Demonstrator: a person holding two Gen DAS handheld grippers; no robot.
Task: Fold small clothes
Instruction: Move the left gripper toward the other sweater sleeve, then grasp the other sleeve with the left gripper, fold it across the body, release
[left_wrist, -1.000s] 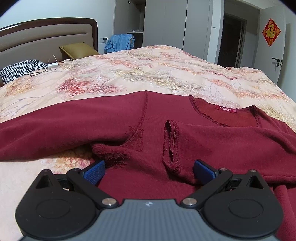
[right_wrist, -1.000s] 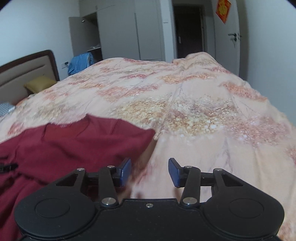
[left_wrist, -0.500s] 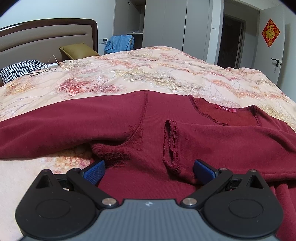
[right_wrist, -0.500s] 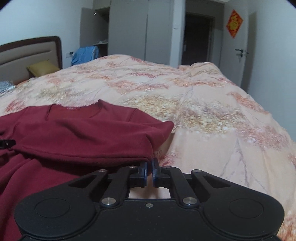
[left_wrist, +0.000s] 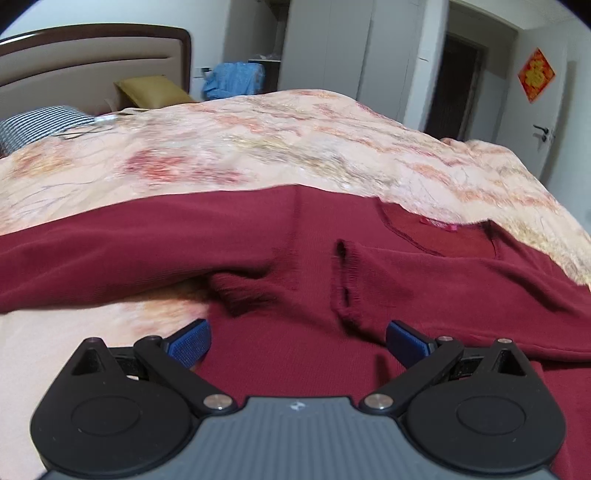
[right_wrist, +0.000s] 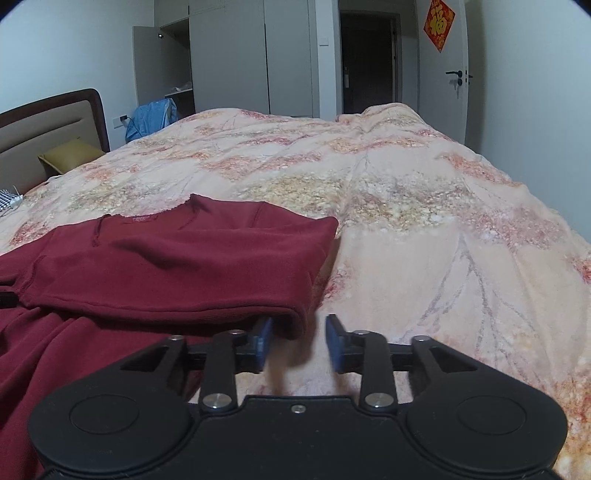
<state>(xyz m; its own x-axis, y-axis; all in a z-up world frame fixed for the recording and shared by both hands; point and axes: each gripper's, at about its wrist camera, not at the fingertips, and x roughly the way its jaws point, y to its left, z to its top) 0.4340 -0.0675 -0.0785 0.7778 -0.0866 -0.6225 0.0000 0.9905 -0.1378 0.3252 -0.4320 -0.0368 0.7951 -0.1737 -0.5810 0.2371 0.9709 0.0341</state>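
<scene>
While the dark red sweater (left_wrist: 303, 266) lies spread across the near part of the bed, one of its sleeves (left_wrist: 443, 280) is folded in over the chest, its ribbed cuff (left_wrist: 345, 280) ending near the middle of the garment. The other sleeve (left_wrist: 122, 251) stretches flat out to the left in your left wrist view. The neckline with its red label (left_wrist: 439, 226) faces the far side of the bed.

Your left gripper (left_wrist: 297, 339) hangs over the sweater's body with its blue pads spread wide and nothing between them.

Your right gripper (right_wrist: 299, 341) sits at the folded shoulder edge (right_wrist: 295, 321). Its jaws have just been opening and now stand apart, with the corner of the fold just beside the left pad (right_wrist: 264, 339) but not pinched.

Under it all, the floral quilt (right_wrist: 424, 221) covers the bed. Farther off are a padded headboard (left_wrist: 92, 62), a mustard pillow (left_wrist: 151, 90), a blue garment (right_wrist: 151, 118) by the wardrobe (right_wrist: 229, 59), and a door (right_wrist: 443, 70) bearing a red paper decoration (right_wrist: 439, 22).
</scene>
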